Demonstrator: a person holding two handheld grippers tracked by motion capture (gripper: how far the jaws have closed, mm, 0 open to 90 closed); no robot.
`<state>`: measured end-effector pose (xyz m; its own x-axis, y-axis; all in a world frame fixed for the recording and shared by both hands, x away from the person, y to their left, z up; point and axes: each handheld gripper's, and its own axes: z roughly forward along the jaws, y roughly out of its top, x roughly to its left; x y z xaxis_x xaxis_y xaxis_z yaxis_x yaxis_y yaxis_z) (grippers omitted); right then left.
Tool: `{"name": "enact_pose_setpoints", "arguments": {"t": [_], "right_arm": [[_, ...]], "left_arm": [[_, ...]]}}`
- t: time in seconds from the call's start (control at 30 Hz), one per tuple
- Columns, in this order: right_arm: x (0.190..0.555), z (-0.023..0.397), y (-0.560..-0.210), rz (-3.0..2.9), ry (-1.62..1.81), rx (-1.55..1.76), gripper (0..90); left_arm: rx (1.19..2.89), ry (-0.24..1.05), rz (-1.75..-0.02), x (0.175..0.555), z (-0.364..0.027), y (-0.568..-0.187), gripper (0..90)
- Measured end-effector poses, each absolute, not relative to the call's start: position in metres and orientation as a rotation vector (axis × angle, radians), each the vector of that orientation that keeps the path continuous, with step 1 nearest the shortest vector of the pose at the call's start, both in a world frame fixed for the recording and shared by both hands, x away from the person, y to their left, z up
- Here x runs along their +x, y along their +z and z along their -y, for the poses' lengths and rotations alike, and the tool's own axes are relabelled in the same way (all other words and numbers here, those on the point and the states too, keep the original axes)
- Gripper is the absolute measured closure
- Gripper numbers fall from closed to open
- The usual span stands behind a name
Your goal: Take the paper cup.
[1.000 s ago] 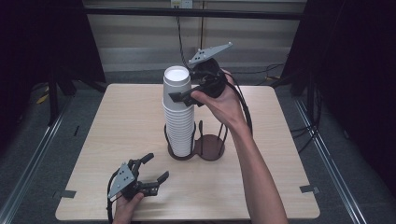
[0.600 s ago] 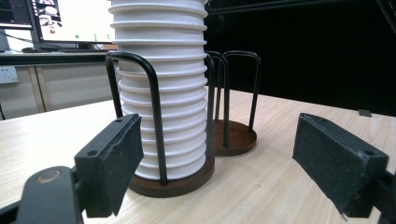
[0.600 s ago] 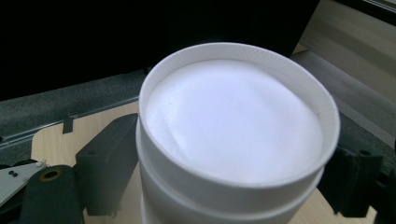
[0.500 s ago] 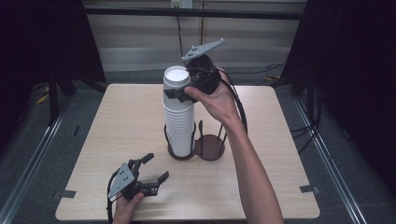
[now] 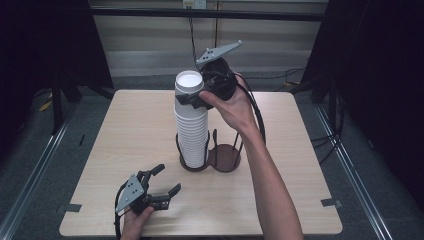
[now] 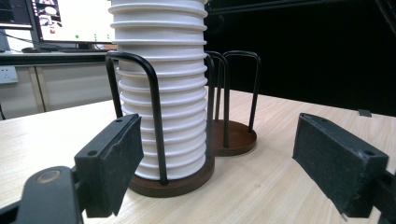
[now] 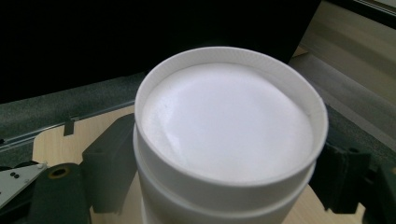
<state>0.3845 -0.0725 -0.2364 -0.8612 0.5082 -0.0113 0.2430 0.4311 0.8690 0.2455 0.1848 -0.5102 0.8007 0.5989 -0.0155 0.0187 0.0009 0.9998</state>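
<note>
**Top cup gripped on the stack**

The white cup stack (image 5: 192, 125) stood in a dark wire holder (image 5: 224, 157) mid-table (image 5: 300, 150). The right gripper (image 5: 192, 98) clamped the topmost cup (image 7: 229, 135), its jaws half hidden behind it. The left gripper (image 5: 162, 181) rested near the front edge, jaws wide apart.

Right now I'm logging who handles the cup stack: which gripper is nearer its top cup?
Right. The right gripper has its jaws around the top cup; the left gripper sits open near the table's front edge.
</note>
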Motion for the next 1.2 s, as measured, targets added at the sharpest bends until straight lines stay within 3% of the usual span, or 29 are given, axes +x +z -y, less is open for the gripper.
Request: {"name": "enact_pose_setpoints", "arguments": {"t": [1.2], "right_arm": [[0.369,0.090,-0.218,-2.187,1.682,0.616,21.2]], "left_arm": [[1.518,0.489,-0.515,0.246,-0.185,-0.510,15.8]]}}
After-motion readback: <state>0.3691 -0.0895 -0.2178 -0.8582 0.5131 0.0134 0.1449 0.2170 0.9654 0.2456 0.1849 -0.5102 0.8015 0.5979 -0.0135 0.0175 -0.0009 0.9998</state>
